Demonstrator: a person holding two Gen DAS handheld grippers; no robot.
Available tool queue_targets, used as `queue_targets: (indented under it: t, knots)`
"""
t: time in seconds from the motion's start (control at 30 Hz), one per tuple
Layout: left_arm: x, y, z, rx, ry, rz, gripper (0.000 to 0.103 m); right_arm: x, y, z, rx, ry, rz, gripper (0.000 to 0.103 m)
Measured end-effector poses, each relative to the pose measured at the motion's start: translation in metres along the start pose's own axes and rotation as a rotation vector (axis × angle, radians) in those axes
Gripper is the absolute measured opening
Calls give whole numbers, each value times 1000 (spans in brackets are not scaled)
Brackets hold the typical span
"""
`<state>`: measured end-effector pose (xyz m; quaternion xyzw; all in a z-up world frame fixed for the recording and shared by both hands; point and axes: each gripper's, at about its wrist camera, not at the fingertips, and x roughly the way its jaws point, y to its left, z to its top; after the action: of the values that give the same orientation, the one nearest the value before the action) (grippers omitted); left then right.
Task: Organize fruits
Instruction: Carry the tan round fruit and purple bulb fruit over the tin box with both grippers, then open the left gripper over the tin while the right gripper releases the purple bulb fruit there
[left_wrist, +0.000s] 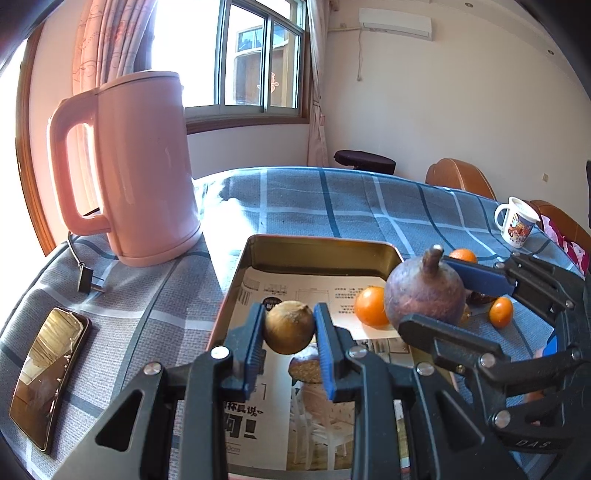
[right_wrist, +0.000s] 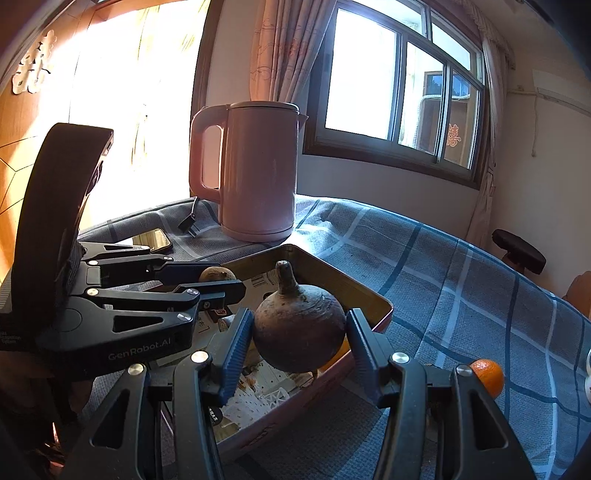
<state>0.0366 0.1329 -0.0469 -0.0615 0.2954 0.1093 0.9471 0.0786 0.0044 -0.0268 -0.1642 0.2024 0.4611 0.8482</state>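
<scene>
My left gripper (left_wrist: 289, 326) is shut on a small tan-brown round fruit (left_wrist: 286, 332), held above the near part of a gold tin tray (left_wrist: 317, 246). My right gripper (right_wrist: 299, 325) is shut on a big purple-brown round fruit with a stem (right_wrist: 295, 343), over the tray's right side (right_wrist: 373, 295). In the left wrist view that purple fruit (left_wrist: 417, 302) hangs beside an orange (left_wrist: 371, 306) lying in the tray. Another brown fruit (left_wrist: 304, 369) lies on the tray's printed paper lining. Two more oranges (left_wrist: 500, 312) (left_wrist: 463, 255) rest on the cloth to the tray's right.
A tall pink kettle (left_wrist: 147, 166) stands behind the tray on the left, with its plug (left_wrist: 86, 282) on the blue checked cloth. A phone (left_wrist: 48, 376) lies at the near left. A white mug (left_wrist: 517, 221) stands at the far right edge.
</scene>
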Motion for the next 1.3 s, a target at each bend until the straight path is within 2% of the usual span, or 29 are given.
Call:
queue_targets:
  t: [0.43, 0.8, 0.87, 0.93, 0.97, 1.03, 1.2, 1.3]
  knots:
    - [16, 3, 0, -10, 85, -13, 28, 11, 5, -4, -3, 62, 18, 54]
    - [17, 5, 0, -25, 93, -10, 29, 26, 10, -4, -28, 133, 21, 55]
    - [17, 4, 0, -21, 90, 4, 32, 27, 12, -5, -38, 139, 22, 55]
    - [15, 4, 0, -20, 80, 27, 51, 28, 14, -5, -49, 141, 21, 58]
    - [13, 3, 0, -14, 68, 25, 52, 27, 14, -5, -50, 136, 9, 61]
    - [9, 2, 0, -7, 46, 46, 66, 22, 12, -6, -38, 121, -5, 64]
    - [-9, 0, -1, -14, -51, 42, 75, -15, -6, -15, -19, 46, -94, 64]
    - [-15, -6, -2, -40, -78, 9, 76, -47, -38, -24, 49, 12, -160, 64]
